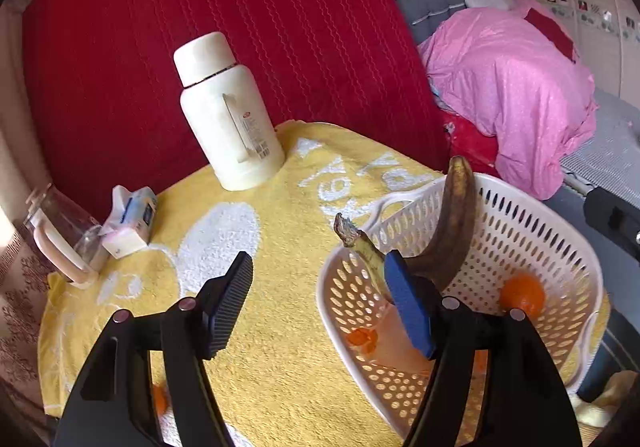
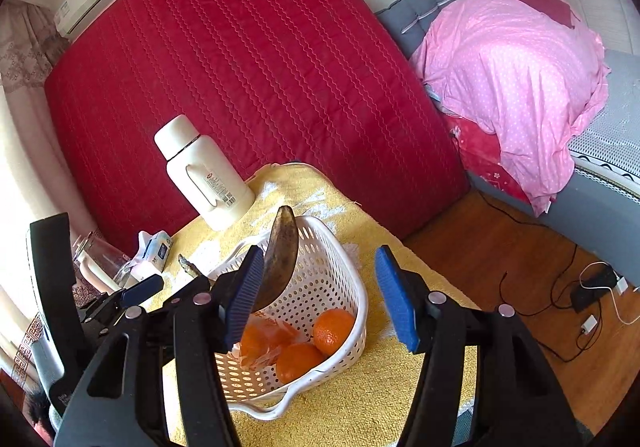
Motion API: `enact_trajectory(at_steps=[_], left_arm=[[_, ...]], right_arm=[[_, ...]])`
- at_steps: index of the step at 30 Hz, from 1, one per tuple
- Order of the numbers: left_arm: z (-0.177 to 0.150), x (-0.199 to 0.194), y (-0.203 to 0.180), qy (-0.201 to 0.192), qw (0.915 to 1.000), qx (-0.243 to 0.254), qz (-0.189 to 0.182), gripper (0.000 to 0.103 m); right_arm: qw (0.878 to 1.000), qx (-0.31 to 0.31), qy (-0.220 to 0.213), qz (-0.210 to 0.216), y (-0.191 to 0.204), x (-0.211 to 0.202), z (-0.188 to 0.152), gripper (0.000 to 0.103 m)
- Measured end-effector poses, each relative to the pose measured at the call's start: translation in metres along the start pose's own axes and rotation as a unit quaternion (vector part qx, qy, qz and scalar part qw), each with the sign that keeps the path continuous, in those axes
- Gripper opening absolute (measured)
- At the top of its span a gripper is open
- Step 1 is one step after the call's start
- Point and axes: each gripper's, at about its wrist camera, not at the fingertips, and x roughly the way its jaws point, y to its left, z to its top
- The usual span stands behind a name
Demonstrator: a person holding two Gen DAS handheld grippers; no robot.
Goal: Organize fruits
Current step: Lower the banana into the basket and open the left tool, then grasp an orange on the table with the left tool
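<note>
A dark overripe banana (image 1: 452, 231) stands on end against the left rim of the white perforated basket (image 1: 560, 243), behind my left gripper's right finger. My left gripper (image 1: 320, 311) is open, with nothing between its pads. In the right wrist view the banana (image 2: 282, 259) rises over the basket (image 2: 344, 287), which holds oranges (image 2: 332, 329) and a plastic bag of fruit (image 2: 264, 343). My right gripper (image 2: 320, 297) is open above the basket. The left gripper's blue pad (image 2: 142, 291) shows to its left. One orange (image 1: 522, 293) shows inside the basket in the left wrist view.
A white thermos (image 1: 230, 115) stands at the back of the yellow towel (image 1: 272, 327) on the table. A tissue pack (image 1: 130, 225) and a glass jar (image 1: 60, 235) sit at the left. A small orange (image 1: 160, 401) lies on the towel beneath the left gripper. A red mattress (image 2: 240, 67) leans behind.
</note>
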Motion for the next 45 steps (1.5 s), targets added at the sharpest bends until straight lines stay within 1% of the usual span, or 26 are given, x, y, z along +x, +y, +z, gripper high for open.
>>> enact_trajectory(at_steps=[1, 3, 5, 7, 10, 13, 15, 19, 20, 21, 26, 32, 34, 36, 38, 41, 45], left_arm=[[-0.001, 0.003, -0.002, -0.004, 0.9997, 0.015, 0.021, 0.069], [-0.005, 0.012, -0.003, 0.005, 0.9988, 0.028, 0.039, 0.069], [-0.008, 0.021, 0.002, 0.028, 0.9987, 0.018, 0.038, 0.069], [-0.009, 0.025, 0.008, 0.037, 0.9988, 0.003, 0.032, 0.069], [-0.006, 0.019, 0.013, 0.027, 0.9993, -0.008, 0.023, 0.069], [0.001, 0.011, 0.017, 0.012, 0.9996, -0.015, 0.022, 0.069], [0.005, 0.005, 0.021, 0.010, 0.9995, -0.028, 0.009, 0.070], [0.007, -0.003, 0.035, 0.024, 0.9963, -0.073, -0.036, 0.073], [0.006, -0.006, 0.038, 0.026, 0.9952, -0.083, -0.045, 0.076], [0.005, -0.009, 0.041, 0.027, 0.9942, -0.091, -0.051, 0.081], [-0.002, -0.026, 0.055, 0.020, 0.9917, -0.113, -0.059, 0.085], [-0.013, -0.047, 0.085, 0.009, 0.9891, -0.141, -0.043, 0.086], [-0.017, -0.052, 0.099, 0.006, 0.9878, -0.152, -0.033, 0.086], [-0.023, -0.057, 0.113, 0.006, 0.9865, -0.162, -0.022, 0.090], [-0.031, -0.062, 0.127, 0.005, 0.9852, -0.171, -0.008, 0.090], [-0.042, -0.070, 0.153, 0.006, 0.9808, -0.195, 0.011, 0.090], [-0.058, -0.079, 0.190, 0.007, 0.9719, -0.232, 0.038, 0.090]], right_arm=[[1.000, -0.002, 0.001, 0.001, 0.001, 0.000, -0.001, 0.060], [1.000, -0.006, 0.002, 0.003, 0.004, 0.001, -0.002, 0.060], [1.000, -0.009, 0.004, 0.004, 0.005, 0.002, -0.003, 0.060], [1.000, -0.009, 0.005, 0.005, 0.005, 0.002, -0.004, 0.060], [1.000, -0.008, 0.006, 0.004, 0.004, 0.002, -0.004, 0.060], [1.000, -0.009, 0.009, 0.004, 0.004, 0.004, -0.004, 0.060], [1.000, -0.012, 0.011, 0.006, 0.005, 0.005, -0.005, 0.060], [1.000, -0.017, 0.013, 0.012, 0.009, 0.005, -0.007, 0.060], [1.000, -0.018, 0.014, 0.012, 0.009, 0.005, -0.007, 0.060], [1.000, -0.019, 0.015, 0.013, 0.010, 0.005, -0.008, 0.060], [0.999, -0.030, 0.018, 0.018, 0.017, 0.004, -0.012, 0.060], [0.998, -0.051, 0.021, 0.026, 0.032, 0.002, -0.019, 0.061], [0.998, -0.060, 0.022, 0.030, 0.038, 0.001, -0.022, 0.061], [0.997, -0.067, 0.024, 0.035, 0.044, 0.001, -0.025, 0.061], [0.996, -0.074, 0.026, 0.038, 0.050, 0.000, -0.027, 0.061], [0.995, -0.082, 0.031, 0.044, 0.058, 0.000, -0.032, 0.061], [0.993, -0.095, 0.040, 0.054, 0.070, 0.001, -0.039, 0.061]])
